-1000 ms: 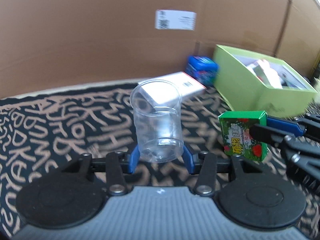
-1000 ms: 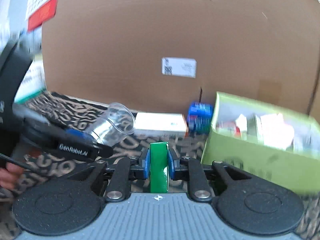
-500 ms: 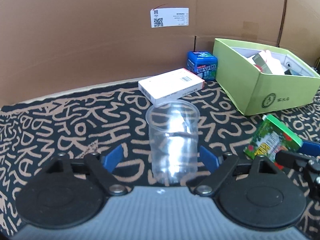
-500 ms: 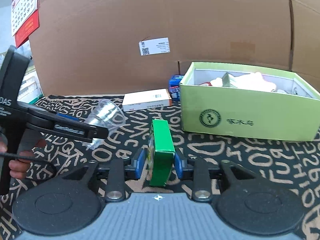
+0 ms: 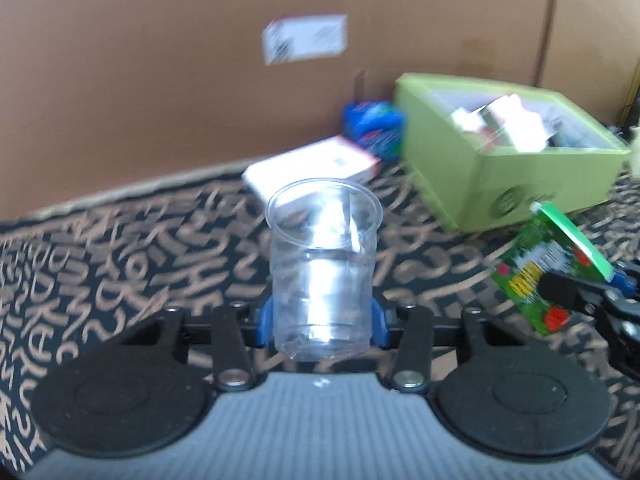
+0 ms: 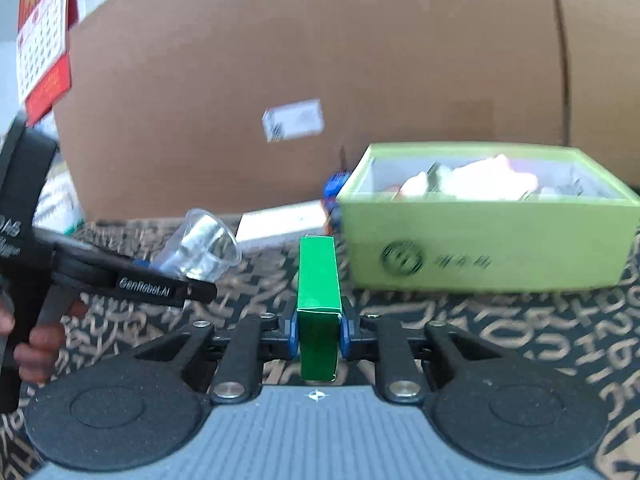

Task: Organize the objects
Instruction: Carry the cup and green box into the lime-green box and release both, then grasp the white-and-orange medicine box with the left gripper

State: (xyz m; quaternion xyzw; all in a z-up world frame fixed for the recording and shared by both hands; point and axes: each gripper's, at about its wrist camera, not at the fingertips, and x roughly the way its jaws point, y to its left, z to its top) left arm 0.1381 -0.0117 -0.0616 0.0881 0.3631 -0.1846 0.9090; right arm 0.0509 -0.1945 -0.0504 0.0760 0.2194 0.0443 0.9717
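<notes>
A clear plastic cup (image 5: 324,264) stands upright between the blue pads of my left gripper (image 5: 322,320). Its jaws are closing and the pads press on the cup's lower wall. In the right wrist view the same cup (image 6: 204,244) leans toward the right in that gripper (image 6: 176,270). My right gripper (image 6: 318,334) is shut on a small green box (image 6: 318,280), held on edge above the patterned mat. From the left wrist view this green box (image 5: 536,264) shows its printed face, tilted, at the right edge.
An open lime-green box (image 6: 500,248) with several packets inside stands at the right rear. A flat white box (image 5: 312,164) and a blue pack (image 5: 374,124) lie by the cardboard wall (image 5: 160,80). A person's hand (image 6: 36,344) grips the left handle.
Half a second ago the left jaws stood wide apart around the cup; now they press on it again. The right jaws tightened on the green box. Both hands shifted sideways.
</notes>
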